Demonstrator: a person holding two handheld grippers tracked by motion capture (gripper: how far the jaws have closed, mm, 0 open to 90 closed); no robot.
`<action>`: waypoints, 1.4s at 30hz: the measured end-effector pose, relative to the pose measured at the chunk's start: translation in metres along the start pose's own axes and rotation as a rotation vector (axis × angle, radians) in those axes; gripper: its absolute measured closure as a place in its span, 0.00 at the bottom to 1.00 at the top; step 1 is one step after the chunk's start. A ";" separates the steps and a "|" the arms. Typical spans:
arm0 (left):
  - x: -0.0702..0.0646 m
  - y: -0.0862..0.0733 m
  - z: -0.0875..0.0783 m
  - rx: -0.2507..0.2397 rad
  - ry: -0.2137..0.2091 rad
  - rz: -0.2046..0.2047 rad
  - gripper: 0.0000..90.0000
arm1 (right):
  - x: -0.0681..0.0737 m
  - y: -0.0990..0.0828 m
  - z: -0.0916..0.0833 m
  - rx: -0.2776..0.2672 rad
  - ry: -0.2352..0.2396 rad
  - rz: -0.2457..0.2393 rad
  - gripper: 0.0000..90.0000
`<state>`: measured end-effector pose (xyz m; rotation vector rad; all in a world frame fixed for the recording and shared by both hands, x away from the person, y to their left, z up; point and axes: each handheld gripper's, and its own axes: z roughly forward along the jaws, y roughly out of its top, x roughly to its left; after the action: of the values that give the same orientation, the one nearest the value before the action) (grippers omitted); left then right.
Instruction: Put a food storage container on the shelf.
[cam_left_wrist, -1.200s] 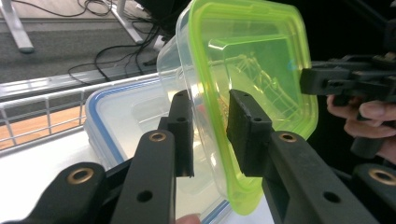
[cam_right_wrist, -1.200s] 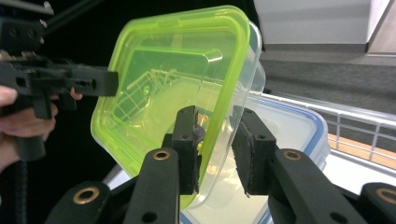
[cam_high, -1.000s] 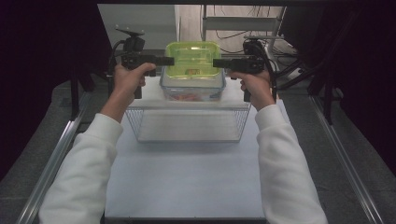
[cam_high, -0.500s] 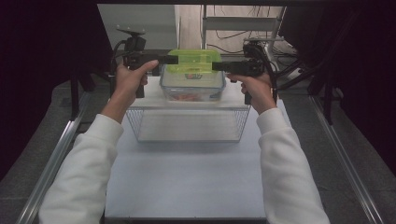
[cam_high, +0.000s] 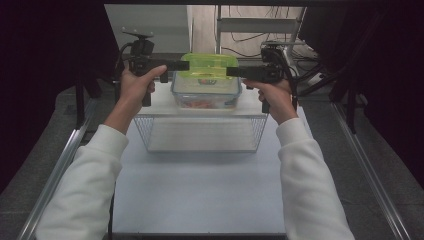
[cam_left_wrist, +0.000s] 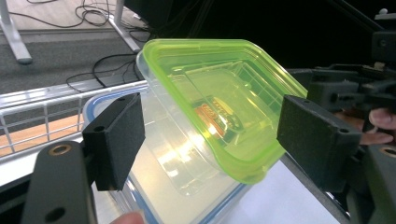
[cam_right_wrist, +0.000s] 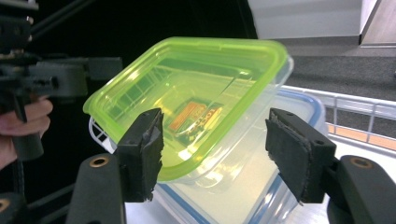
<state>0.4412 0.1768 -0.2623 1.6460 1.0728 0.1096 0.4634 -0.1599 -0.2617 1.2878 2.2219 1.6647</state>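
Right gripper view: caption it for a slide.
Open right claw faces a green-lidded box stacked on a blue-rimmed box.

Green lid (cam_left_wrist: 219, 107), centre frame: translucent plastic, glossy, smooth, catching glare. Clear box (cam_right_wrist: 243, 186) beneath it: see-through plastic, slick, blue-rimmed. Gripper pads (cam_right_wrist: 299, 154), lower corners: matt black, foam-like, rough and chipped at the edges. Basket (cam_high: 200, 135), mid-frame: thin white-coated metal wire. Table (cam_high: 200, 200), lower half: flat matt white. Sleeves (cam_high: 85, 185): soft white cloth.

Both grippers' fingers (cam_left_wrist: 116, 140) newly parted from the green lid (cam_high: 209, 66), now unheld.
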 end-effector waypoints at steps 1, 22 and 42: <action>0.000 0.000 -0.001 0.005 0.000 0.006 0.25 | -0.001 0.000 -0.002 -0.007 0.002 0.005 0.39; 0.004 -0.009 -0.021 -0.006 0.017 0.012 0.26 | -0.006 -0.004 0.003 0.023 -0.132 0.000 0.99; 0.005 -0.020 -0.029 -0.005 -0.003 0.020 0.26 | -0.011 -0.011 -0.008 0.015 -0.136 0.003 0.98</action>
<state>0.4164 0.2007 -0.2696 1.6523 1.0539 0.1226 0.4603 -0.1742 -0.2714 1.3645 2.1596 1.5147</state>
